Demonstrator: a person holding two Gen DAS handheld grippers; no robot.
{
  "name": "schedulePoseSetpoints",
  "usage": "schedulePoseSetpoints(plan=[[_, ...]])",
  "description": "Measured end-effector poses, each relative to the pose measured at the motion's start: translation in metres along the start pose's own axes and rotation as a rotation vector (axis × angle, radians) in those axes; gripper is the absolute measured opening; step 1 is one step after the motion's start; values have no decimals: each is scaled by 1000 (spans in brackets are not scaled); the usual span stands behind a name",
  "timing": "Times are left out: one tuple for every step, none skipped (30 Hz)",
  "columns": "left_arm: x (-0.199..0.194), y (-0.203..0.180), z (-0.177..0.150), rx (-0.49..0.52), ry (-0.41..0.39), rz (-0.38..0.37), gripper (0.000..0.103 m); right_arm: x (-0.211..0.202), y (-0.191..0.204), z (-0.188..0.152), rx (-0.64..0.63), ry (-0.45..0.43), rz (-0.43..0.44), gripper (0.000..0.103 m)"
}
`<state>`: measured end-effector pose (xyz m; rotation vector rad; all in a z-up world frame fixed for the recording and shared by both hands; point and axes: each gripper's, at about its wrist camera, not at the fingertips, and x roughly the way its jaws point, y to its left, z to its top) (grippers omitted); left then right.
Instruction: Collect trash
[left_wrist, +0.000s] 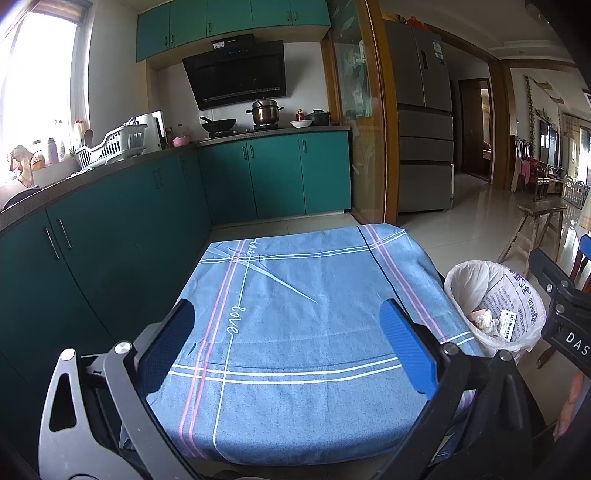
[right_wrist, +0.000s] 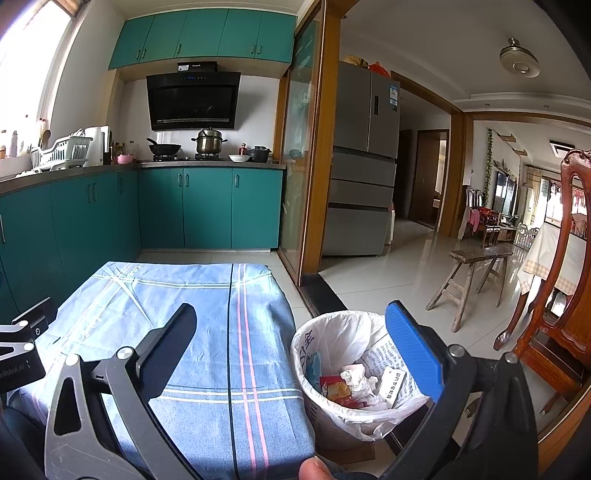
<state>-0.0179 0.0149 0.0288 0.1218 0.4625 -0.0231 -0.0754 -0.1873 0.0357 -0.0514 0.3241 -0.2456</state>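
Observation:
A small table under a blue striped cloth (left_wrist: 295, 332) (right_wrist: 177, 332) fills the foreground; no loose trash shows on it. A bin lined with a white bag (right_wrist: 343, 354) (left_wrist: 491, 295) stands on the floor just right of the table. Inside lie crumpled tissue (right_wrist: 356, 380), a red wrapper (right_wrist: 336, 389) and a white box (right_wrist: 393, 382). My left gripper (left_wrist: 291, 343) is open and empty above the cloth. My right gripper (right_wrist: 295, 354) is open and empty, straddling the table's right edge and the bin's rim.
Teal cabinets (left_wrist: 110, 236) run along the left and back, with a stove and pots (left_wrist: 264, 110). A sliding glass door frame (right_wrist: 314, 166) and fridge (right_wrist: 364, 162) stand behind. A wooden stool (right_wrist: 476, 280) and carved chair (right_wrist: 554, 295) stand right on the tiled floor.

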Motion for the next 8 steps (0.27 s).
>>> schedulePoseSetpoints(plan=[[1,0,0,1,3,-2,100,0,0,0,0,1,-1,100],[2,0,-1,2,8,-5,100,1,0,-1,-1,3,-1,100],[3,-1,-1,1,12,-5,100,1,0,-2,-1,4,-1,100],[5,-1,-2,2,18,-4,100,2,0,-3,-2,5,-1,100],[8,-2,-3,8,27,2,100,2,0,-3,0,3,1,100],[13,-3,-4,17,36,11,100,1,0,-3,1,-2,7,100],[23,-4,-7,35,55,31,100,-2,0,-3,5,-20,27,100],[37,-5,-11,53,84,55,100,-7,2,-2,5,-42,52,100]])
